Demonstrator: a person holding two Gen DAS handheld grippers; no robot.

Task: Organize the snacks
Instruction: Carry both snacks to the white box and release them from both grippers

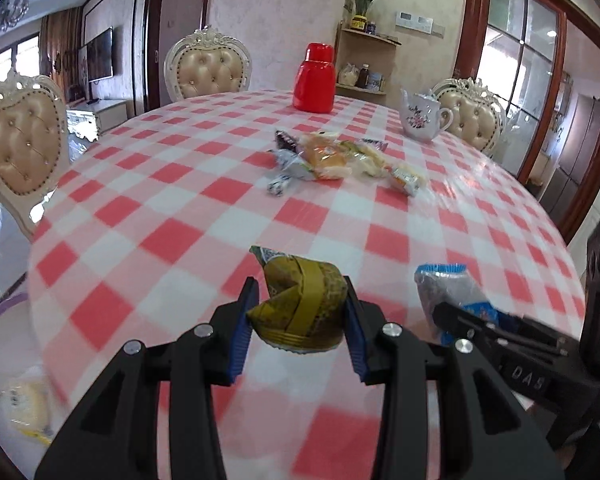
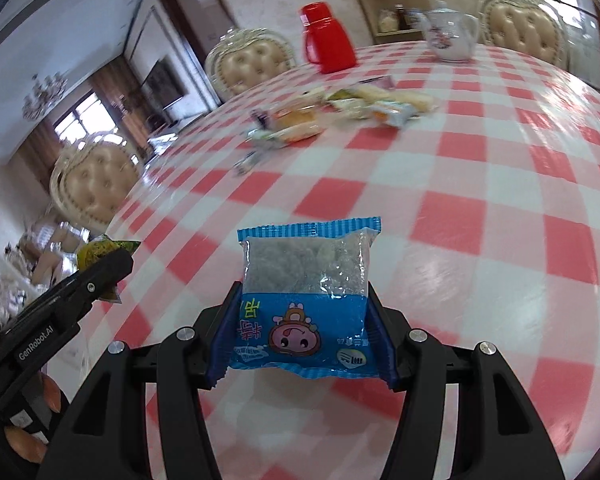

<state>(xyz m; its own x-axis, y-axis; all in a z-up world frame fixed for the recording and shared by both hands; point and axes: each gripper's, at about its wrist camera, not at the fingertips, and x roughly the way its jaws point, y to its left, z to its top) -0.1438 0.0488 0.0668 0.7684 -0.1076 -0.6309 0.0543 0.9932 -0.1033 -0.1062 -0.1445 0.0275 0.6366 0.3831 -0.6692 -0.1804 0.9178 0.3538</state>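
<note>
My left gripper (image 1: 300,296) is shut on a green-gold wrapped snack (image 1: 300,300), held above the red-and-white checked table (image 1: 180,208). My right gripper (image 2: 305,304) is shut on a blue snack packet (image 2: 306,300) with a clear window and a pink cartoon figure. That blue packet (image 1: 448,292) also shows at the right of the left wrist view, and the green-gold snack (image 2: 100,252) at the left of the right wrist view. A pile of several wrapped snacks (image 1: 340,156) lies further out on the table; the same snack pile (image 2: 332,112) appears in the right wrist view.
A red flask (image 1: 314,78) and a flowered white teapot (image 1: 422,114) stand at the table's far side. Cream padded chairs (image 1: 208,66) ring the table. A yellow-white packet (image 1: 26,408) lies blurred near the left table edge. A person's fingers (image 2: 24,440) hold the left gripper's handle.
</note>
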